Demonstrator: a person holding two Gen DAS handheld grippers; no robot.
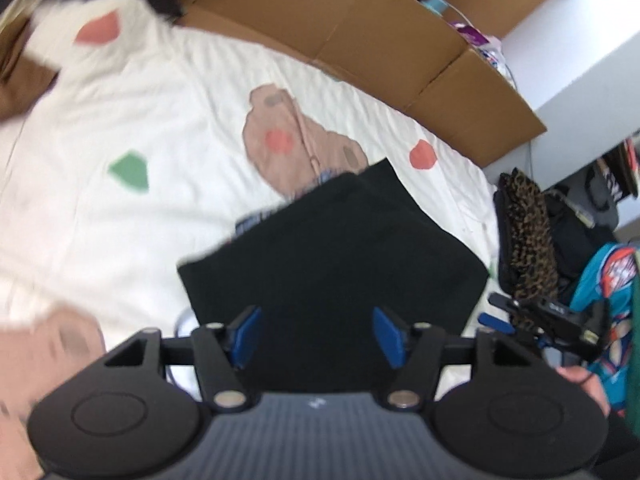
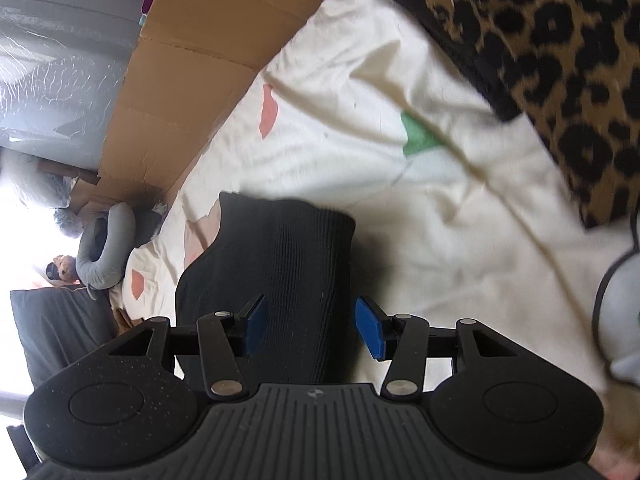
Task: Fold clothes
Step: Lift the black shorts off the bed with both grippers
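Left gripper (image 1: 316, 336): jaws parted, blue pads clear of the cloth, nothing held; hovers over the black garment (image 1: 336, 256). Right gripper (image 2: 312, 330): jaws parted, empty; the ribbed black garment (image 2: 276, 264) lies between the pads, apparently untouched, though the left pad sits close. Black garment: folded into a compact block, lying on the white bedspread (image 1: 132, 128) with pink, green and tan patches. Leopard-print fabric (image 2: 552, 56): on the bedspread, well apart. Flattened cardboard (image 1: 360, 24): along the far bed edge.
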